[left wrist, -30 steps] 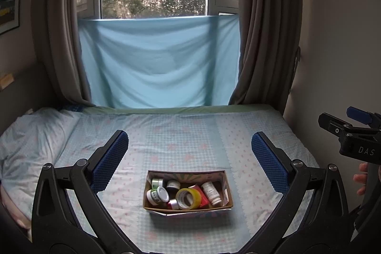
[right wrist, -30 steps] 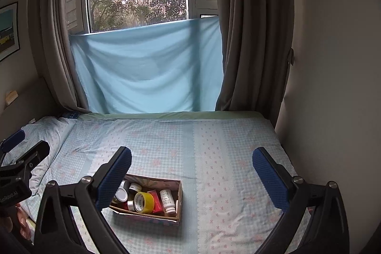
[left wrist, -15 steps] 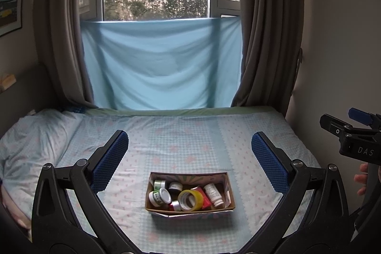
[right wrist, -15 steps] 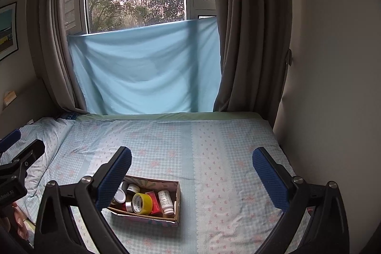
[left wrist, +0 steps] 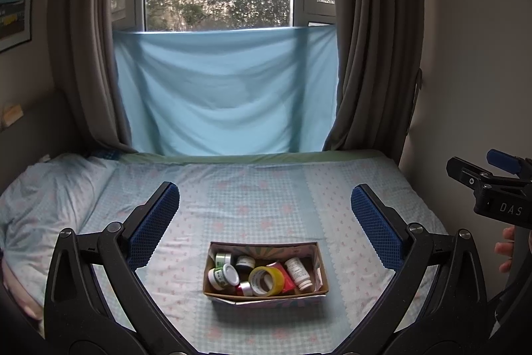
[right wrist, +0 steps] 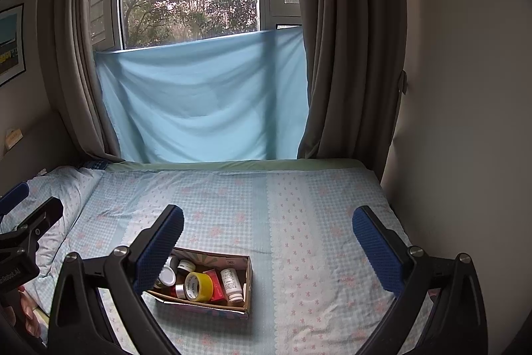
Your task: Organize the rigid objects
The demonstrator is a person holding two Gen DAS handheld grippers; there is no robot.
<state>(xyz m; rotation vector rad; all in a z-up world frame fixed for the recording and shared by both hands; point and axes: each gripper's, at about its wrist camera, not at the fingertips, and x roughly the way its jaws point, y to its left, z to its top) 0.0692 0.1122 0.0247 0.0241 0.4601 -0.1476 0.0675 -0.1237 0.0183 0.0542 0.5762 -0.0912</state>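
The bed [left wrist: 266, 205] is stretching out under the curtained window, and the cardboard box [left wrist: 266, 296] is sitting on it, drawing slightly nearer than a second ago as both tools ease in. Left gripper [left wrist: 266, 223] and right gripper [right wrist: 267, 242] are hovering with jaws released, gripping nothing. Yellow tape roll [left wrist: 266, 281], pill bottle [left wrist: 299, 270] and small jars [left wrist: 223, 275] are already lying jumbled inside the box, fitting either a finished gathering or a sorting ahead.

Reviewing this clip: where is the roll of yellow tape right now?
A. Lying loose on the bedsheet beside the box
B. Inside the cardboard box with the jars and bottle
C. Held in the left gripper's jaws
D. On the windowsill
B. The yellow tape sits inside the cardboard box among jars and a white bottle; both grippers' jaws are open and hold nothing.
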